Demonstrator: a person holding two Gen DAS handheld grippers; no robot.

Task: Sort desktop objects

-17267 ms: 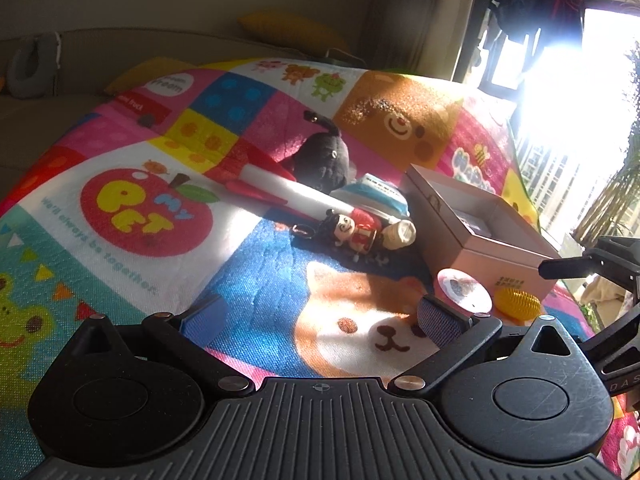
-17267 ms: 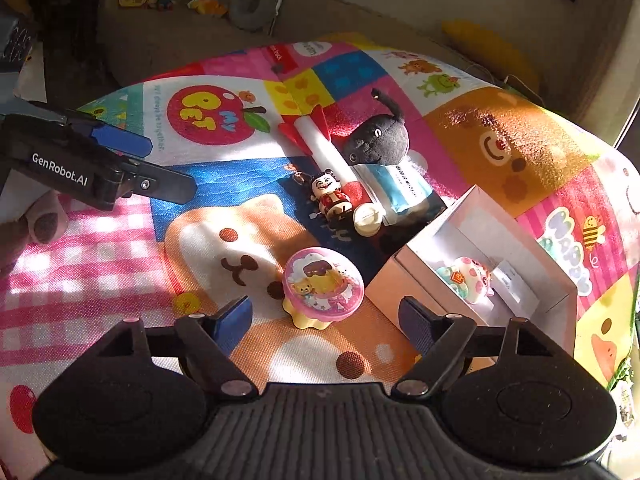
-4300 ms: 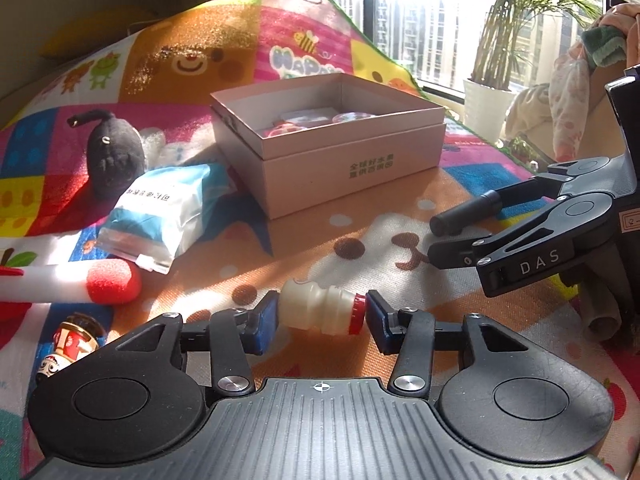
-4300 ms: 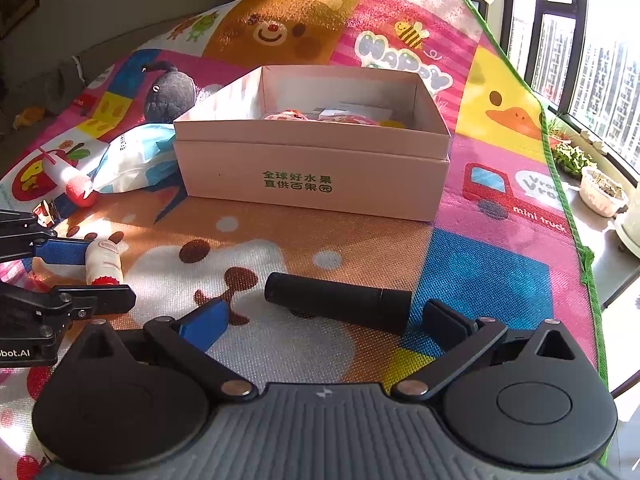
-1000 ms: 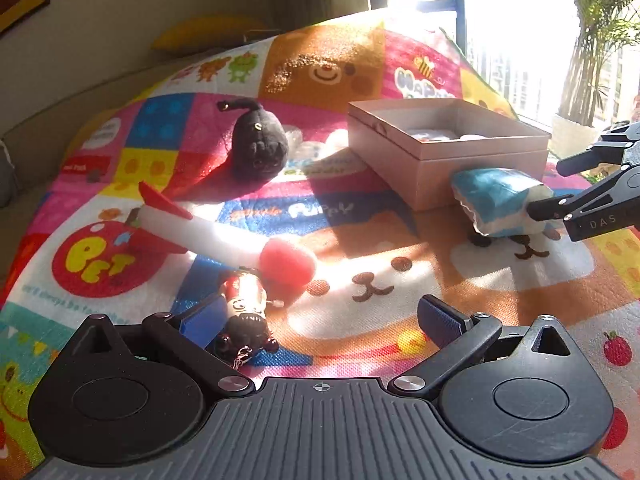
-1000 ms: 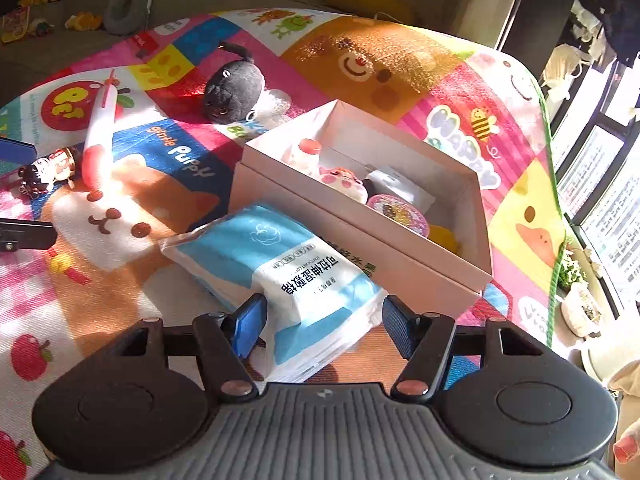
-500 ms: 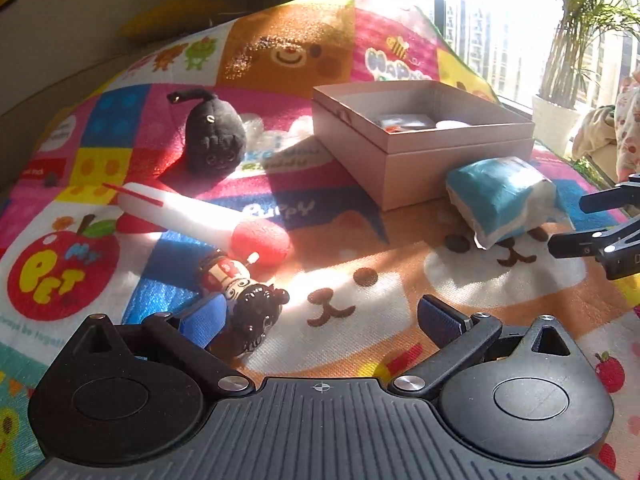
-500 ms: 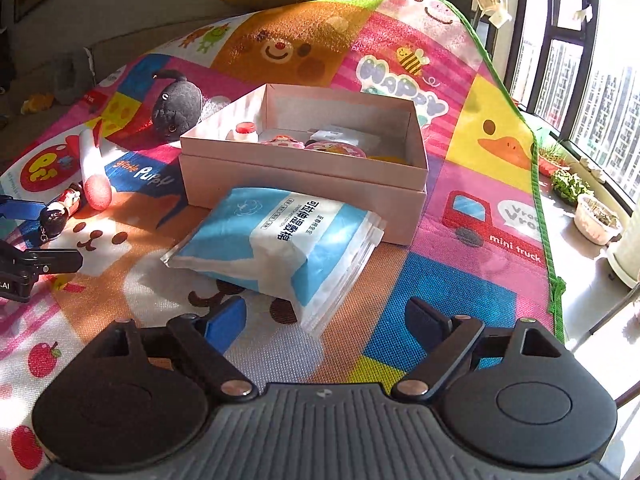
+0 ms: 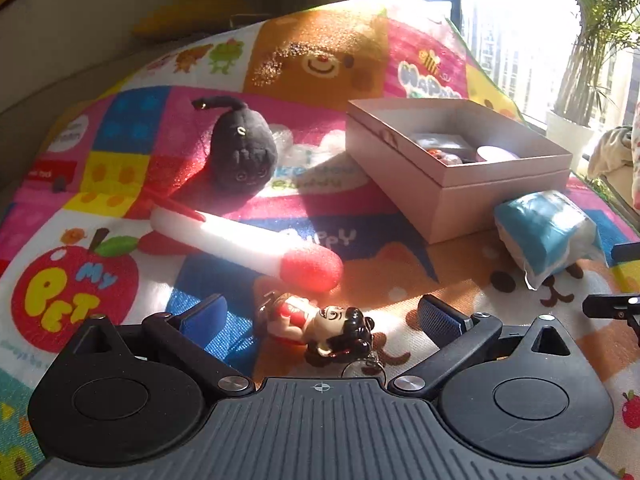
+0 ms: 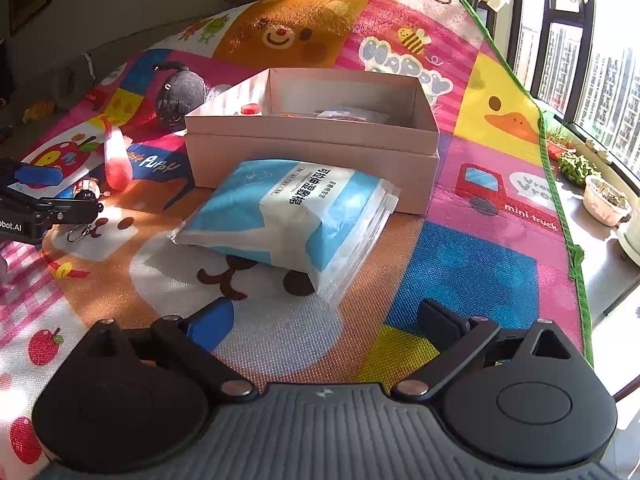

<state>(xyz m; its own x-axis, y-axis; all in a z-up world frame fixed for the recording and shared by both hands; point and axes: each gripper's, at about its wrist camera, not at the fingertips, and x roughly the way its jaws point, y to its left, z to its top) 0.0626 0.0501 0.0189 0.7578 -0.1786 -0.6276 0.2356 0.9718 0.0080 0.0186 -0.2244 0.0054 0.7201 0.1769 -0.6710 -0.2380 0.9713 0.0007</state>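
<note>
— What's in your pink box [image 10: 312, 142]?

— A red-capped bottle [image 10: 251, 110] in its left corner, plus small items I can't identify (half hidden).

— Your tongs?

— Left gripper [image 9: 320, 314] gapes around the figurine keychain [image 9: 326, 330], left of the box. Right gripper [image 10: 326, 318] gapes, empty; the blue packet [image 10: 288, 216] leans against the box front.
</note>
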